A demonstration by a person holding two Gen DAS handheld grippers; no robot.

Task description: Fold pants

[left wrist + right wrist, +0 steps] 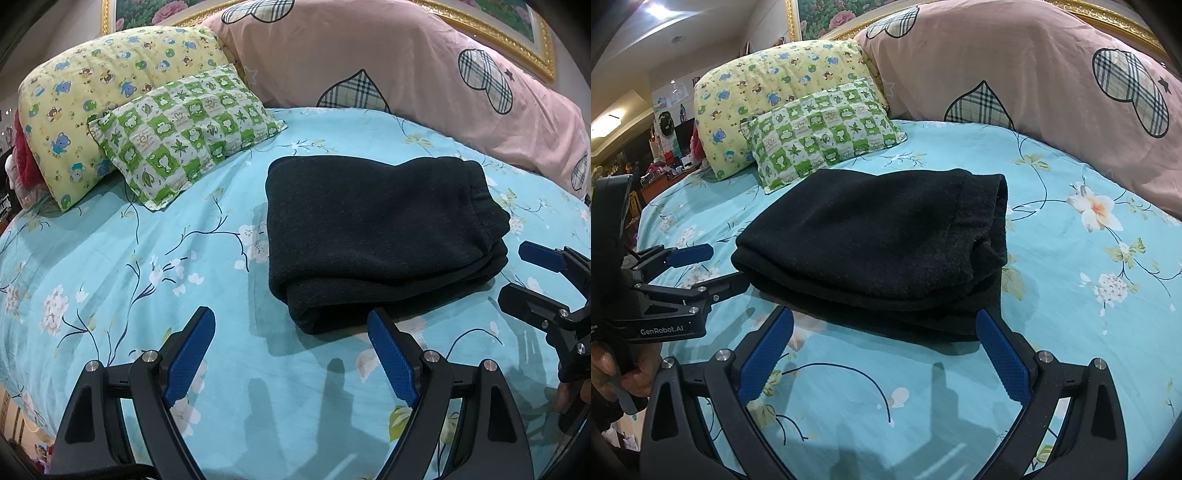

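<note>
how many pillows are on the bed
3: a yellow pillow at the far left, a green checked pillow leaning against it, and a long pink pillow along the head. Others may be hidden behind them.

Floral bed (147, 258), gilt frame (517, 22) behind

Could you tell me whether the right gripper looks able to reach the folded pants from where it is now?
Probably yes: the right gripper is open, facing the pants' near edge, with only bare sheet between them.
</note>
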